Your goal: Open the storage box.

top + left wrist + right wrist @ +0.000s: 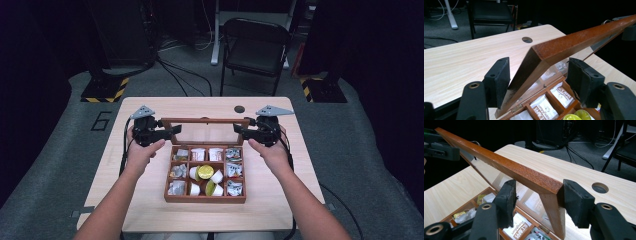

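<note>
Over the box (205, 197), both hands level, L gripper (172, 131) slack around lid (205, 120), R gripper (239, 130) seemingly pinching it.

A compartmented box (205, 199) sits mid-tabletop (150, 210), its lid (205, 121) raised at the far side. Packets (233, 170) and capsules (205, 171) lie in its compartments. A folding chair (255, 47) stands behind the tabletop.
</note>
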{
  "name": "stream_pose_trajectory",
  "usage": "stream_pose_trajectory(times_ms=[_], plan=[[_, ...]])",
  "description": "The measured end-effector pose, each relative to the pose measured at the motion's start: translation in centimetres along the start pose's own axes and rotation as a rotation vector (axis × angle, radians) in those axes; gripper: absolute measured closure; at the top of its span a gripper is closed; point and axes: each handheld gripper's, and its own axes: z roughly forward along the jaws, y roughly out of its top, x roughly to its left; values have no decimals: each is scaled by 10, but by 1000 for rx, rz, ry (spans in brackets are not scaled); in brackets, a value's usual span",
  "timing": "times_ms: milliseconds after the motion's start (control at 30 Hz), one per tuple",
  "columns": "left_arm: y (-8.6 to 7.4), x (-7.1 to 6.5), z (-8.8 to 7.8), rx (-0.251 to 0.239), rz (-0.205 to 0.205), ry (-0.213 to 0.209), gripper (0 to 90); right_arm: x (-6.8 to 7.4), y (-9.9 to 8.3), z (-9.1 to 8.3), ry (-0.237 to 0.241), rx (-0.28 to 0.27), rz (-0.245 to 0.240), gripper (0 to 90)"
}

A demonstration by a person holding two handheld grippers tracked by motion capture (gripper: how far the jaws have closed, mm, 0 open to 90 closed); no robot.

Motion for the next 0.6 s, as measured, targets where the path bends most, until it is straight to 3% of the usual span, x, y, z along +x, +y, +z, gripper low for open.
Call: stream_pose_trajectory(times_ms=[200, 600], plan=[[-1, -1, 11, 18, 19, 28, 313, -4, 0, 4, -6, -2, 17, 421], [-4, 3, 21, 9, -6, 28, 290, -11, -6, 7, -10, -7, 30, 365]])
